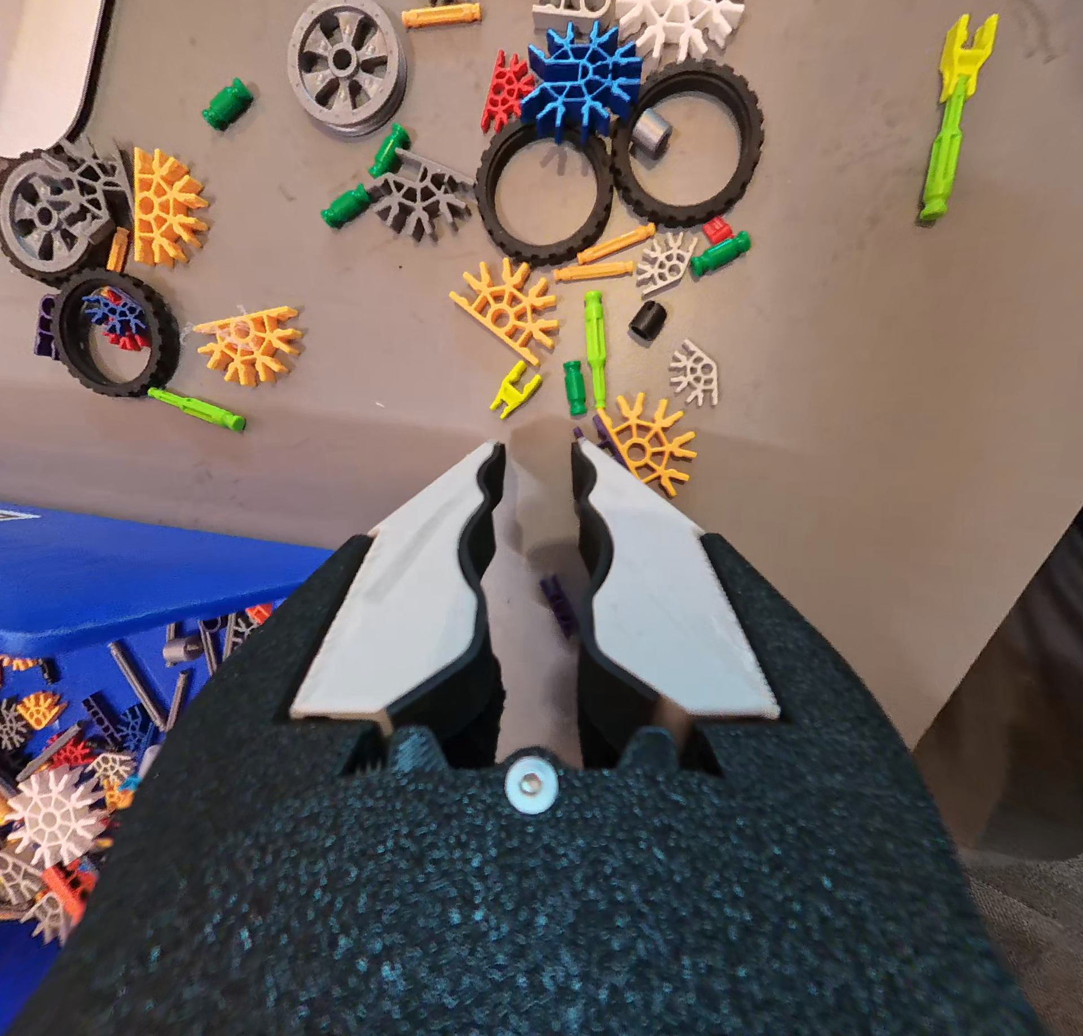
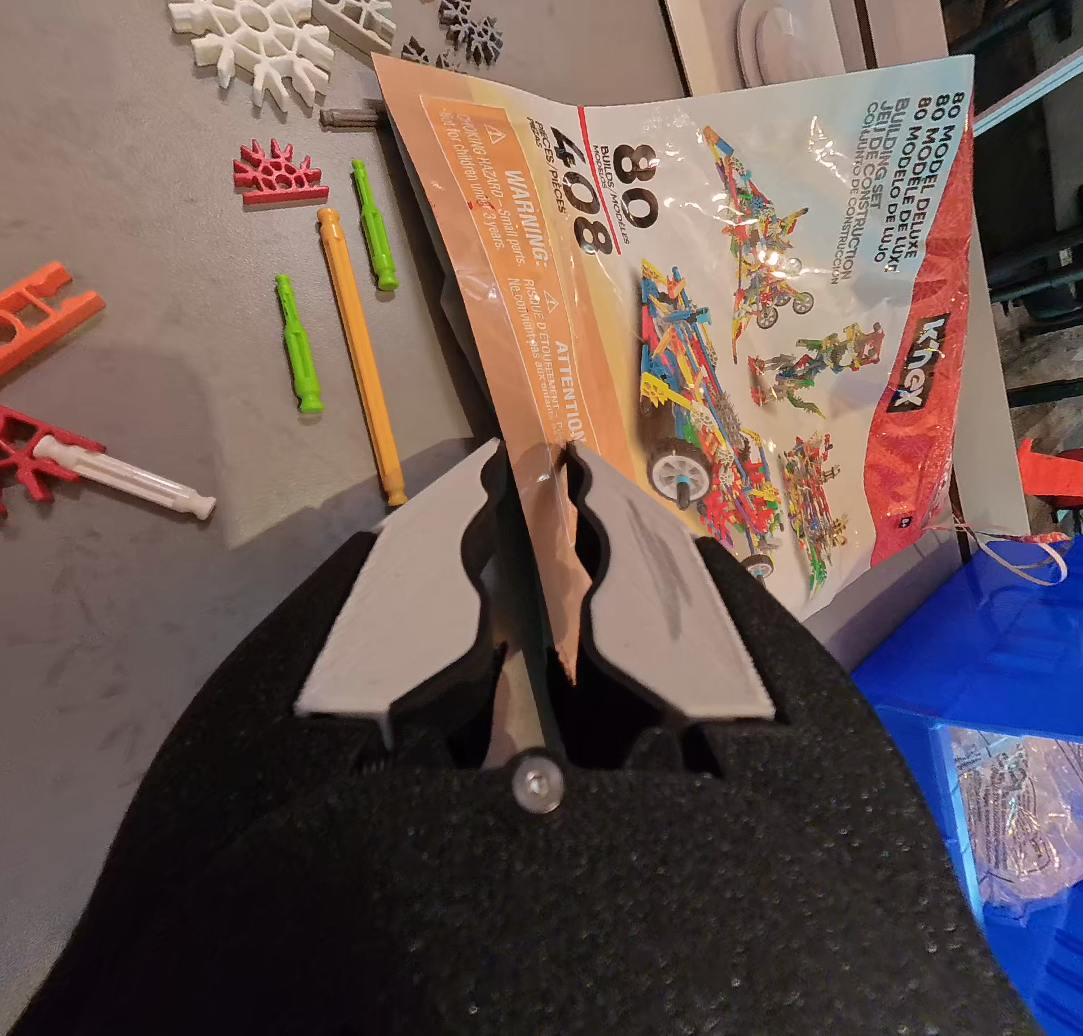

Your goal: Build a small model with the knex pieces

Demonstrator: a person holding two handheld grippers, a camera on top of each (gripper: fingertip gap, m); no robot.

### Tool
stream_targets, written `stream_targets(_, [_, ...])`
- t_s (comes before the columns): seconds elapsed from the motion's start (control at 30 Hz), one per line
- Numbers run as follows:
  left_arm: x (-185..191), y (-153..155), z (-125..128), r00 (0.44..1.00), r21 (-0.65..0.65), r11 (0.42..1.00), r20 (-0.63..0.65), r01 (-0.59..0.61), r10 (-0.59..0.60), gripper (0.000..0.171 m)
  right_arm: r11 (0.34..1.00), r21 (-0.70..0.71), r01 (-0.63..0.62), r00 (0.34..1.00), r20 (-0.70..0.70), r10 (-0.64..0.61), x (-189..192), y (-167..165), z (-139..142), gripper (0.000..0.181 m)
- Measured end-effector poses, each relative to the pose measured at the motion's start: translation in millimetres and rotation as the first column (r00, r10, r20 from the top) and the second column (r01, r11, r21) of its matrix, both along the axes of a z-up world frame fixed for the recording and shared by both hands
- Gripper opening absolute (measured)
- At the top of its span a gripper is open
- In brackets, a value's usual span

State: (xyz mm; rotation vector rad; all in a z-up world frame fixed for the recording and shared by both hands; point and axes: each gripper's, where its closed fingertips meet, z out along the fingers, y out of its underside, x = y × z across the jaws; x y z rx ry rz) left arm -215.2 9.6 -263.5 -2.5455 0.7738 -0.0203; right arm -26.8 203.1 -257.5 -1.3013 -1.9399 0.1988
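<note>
My left gripper is open and empty, above the grey table near its front edge. An orange connector lies just right of its right fingertip, and a small purple piece shows on the table between the fingers. A yellow clip and a dark green rod lie just ahead. My right gripper is shut on the edge of a glossy printed sheet in clear plastic, held up off the table and curling to the right.
Loose building pieces cover the table: two black tyres, a blue connector, a grey wheel, a white snowflake connector, a long orange rod and green rods. A blue bin of parts stands at the left; it also shows in the right wrist view. Spacing between my two grippers at the tips: around 30 centimetres. The long orange rod sits 5 centimetres or so from the ends of my right fingers.
</note>
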Motion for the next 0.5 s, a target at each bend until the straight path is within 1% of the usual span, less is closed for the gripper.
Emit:
stream_targets(0.2, [-5, 5, 3, 0.998, 0.039, 0.998, 0.029, -0.048, 0.047, 0.029, 1.0, 0.002, -0.002, 1.0, 0.001, 0.002, 0, 0, -1, 0.018])
stream_targets(0.5, [-9, -1, 6, 0.997, 0.039, 0.997, 0.04, -0.061, 0.06, 0.03, 1.0, -0.003, -0.007, 1.0, 0.002, 0.007, 0, -2, -1, 0.018])
